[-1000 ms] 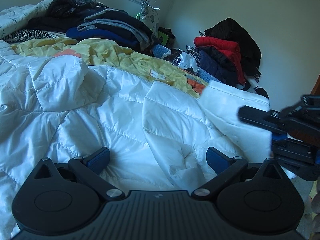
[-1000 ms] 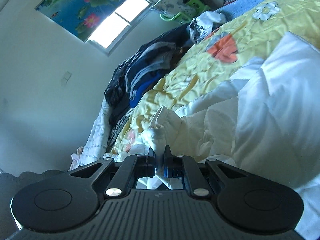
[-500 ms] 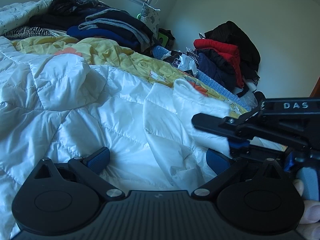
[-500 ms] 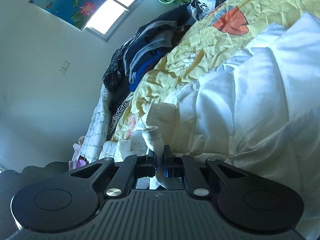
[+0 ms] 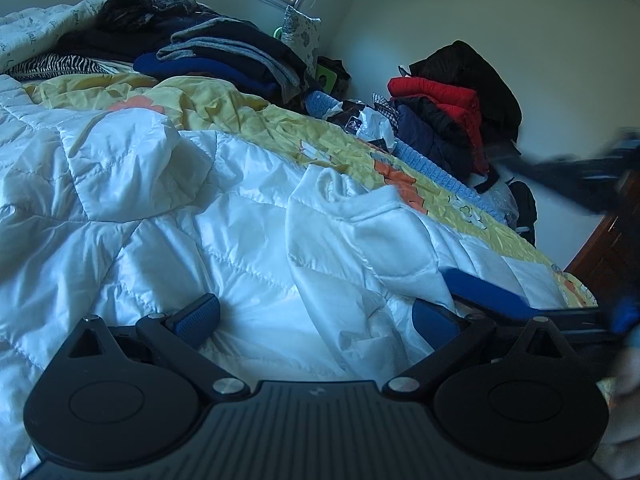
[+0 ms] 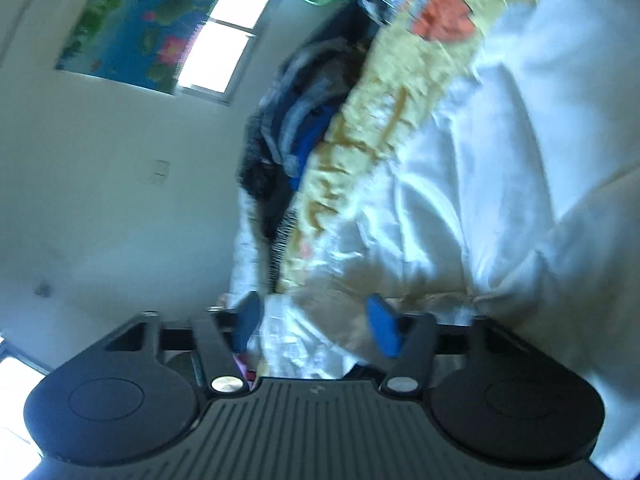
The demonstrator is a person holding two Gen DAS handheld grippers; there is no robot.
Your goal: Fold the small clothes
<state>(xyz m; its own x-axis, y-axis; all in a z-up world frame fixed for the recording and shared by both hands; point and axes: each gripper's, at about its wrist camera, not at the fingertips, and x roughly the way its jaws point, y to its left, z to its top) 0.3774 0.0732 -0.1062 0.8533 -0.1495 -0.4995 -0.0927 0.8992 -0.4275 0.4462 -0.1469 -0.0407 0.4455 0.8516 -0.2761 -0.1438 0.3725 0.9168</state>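
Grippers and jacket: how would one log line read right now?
left gripper: open, over jacket | right gripper: opening, jacket fabric between fingers | bed

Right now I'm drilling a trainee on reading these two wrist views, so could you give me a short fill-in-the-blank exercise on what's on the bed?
1. The small white garment lies on a ____ quilt.
2. Beyond that quilt, the bed cover with orange patches is ____.
3. In the clothes heap by the far wall, the brightest jacket is ____.
4. The left gripper has its fingers ____, with nothing pinched between them.

Missing words: white; yellow; red; open
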